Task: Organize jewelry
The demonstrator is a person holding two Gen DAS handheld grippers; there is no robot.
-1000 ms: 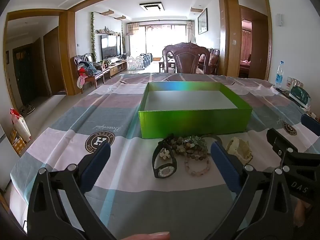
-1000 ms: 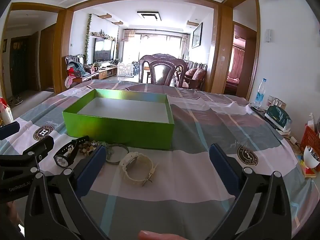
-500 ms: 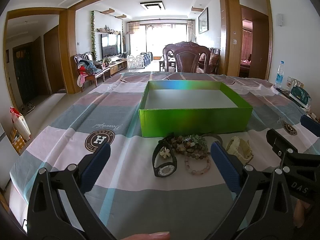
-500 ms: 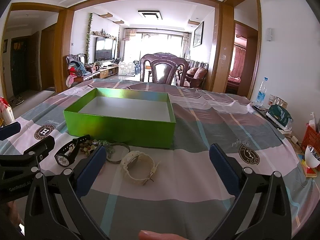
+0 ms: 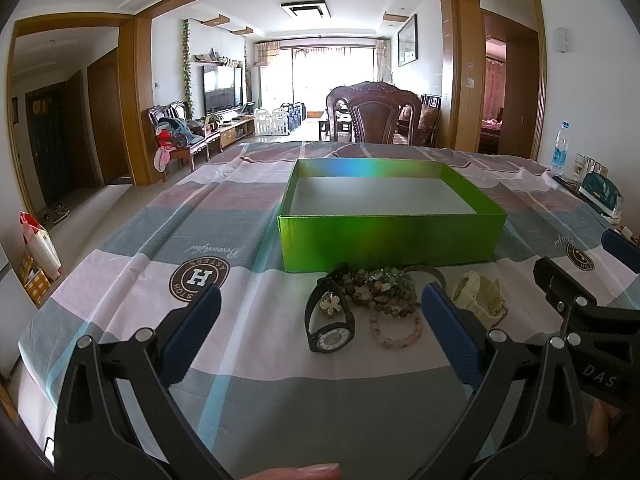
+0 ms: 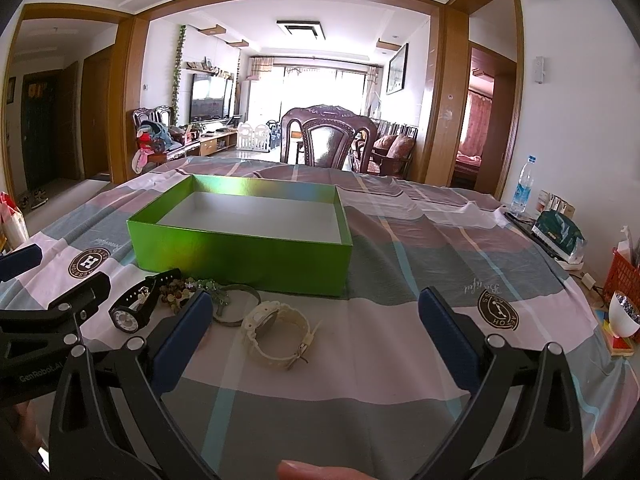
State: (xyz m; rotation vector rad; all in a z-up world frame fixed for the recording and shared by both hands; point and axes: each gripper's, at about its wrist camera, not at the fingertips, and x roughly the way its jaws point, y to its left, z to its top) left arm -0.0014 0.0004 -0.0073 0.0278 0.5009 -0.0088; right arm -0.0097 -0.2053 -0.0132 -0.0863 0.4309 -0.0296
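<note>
Little has shifted since a second ago: both views sit a touch higher and the jewelry lies just where it lay, untouched. Nearest the cameras, the left tool (image 5: 320, 320) and the right tool (image 6: 312, 320) both hang over the worktop (image 5: 280, 400) with their blue pads wide apart and nothing between them. Taking the green box (image 5: 392, 246) as the landmark, every piece lies on the near side of its front wall: a black watch (image 5: 329, 320) before its left part, a heap of beaded bracelets (image 5: 380, 286) close against the wall with a pink bead bracelet (image 5: 396, 330) just nearer, and a cream watch (image 6: 276, 330) toward the right. Inside, the box shows only its bare pale floor, so by my reading the sorting has not begun and every piece is left to move. Views differ: the left one shows the pink bracelet and a small flower-shaped piece (image 5: 330, 303) lying on the black watch's strap, both hidden or unclear from the right; the right one shows a thin metal bangle (image 6: 234, 306) whole and the cream watch unobstructed, while the left tool's pad partly covers them. Beyond the box stands a dark wooden chair (image 6: 328, 138).
</note>
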